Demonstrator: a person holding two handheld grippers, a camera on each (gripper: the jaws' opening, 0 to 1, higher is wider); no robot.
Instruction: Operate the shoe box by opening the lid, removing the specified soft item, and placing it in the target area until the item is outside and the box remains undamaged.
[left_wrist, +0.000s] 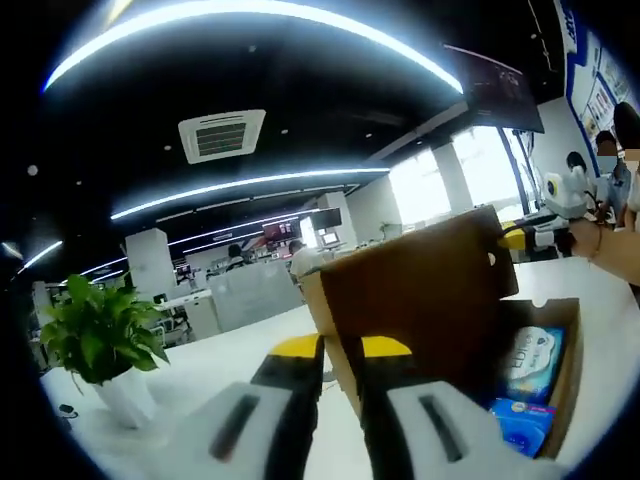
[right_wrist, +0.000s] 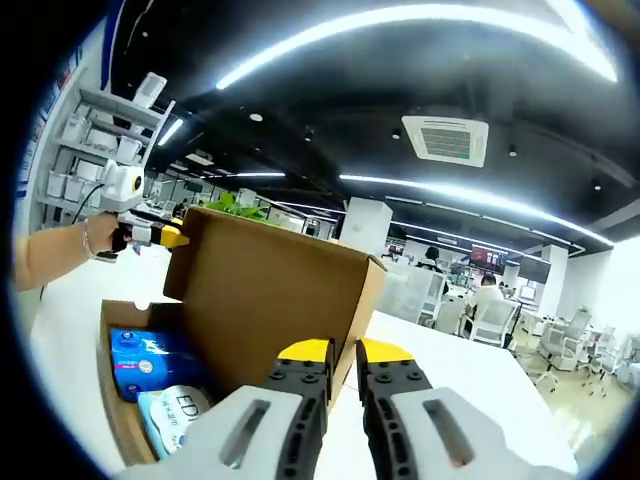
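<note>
Standing open on the white tabletop, the shoe box has its brown lid raised upright, so you have the first step done. Inside lie two soft packs (both tissue-like, as far as I can read them): a blue pack and a pale pack beside it. Neither is out yet, so removal and placing remain. You pinch the lid at two corners: your left tool is clamped on one end, your right tool on the other. No damage to the cardboard shows. One potted plant stands well apart.
</note>
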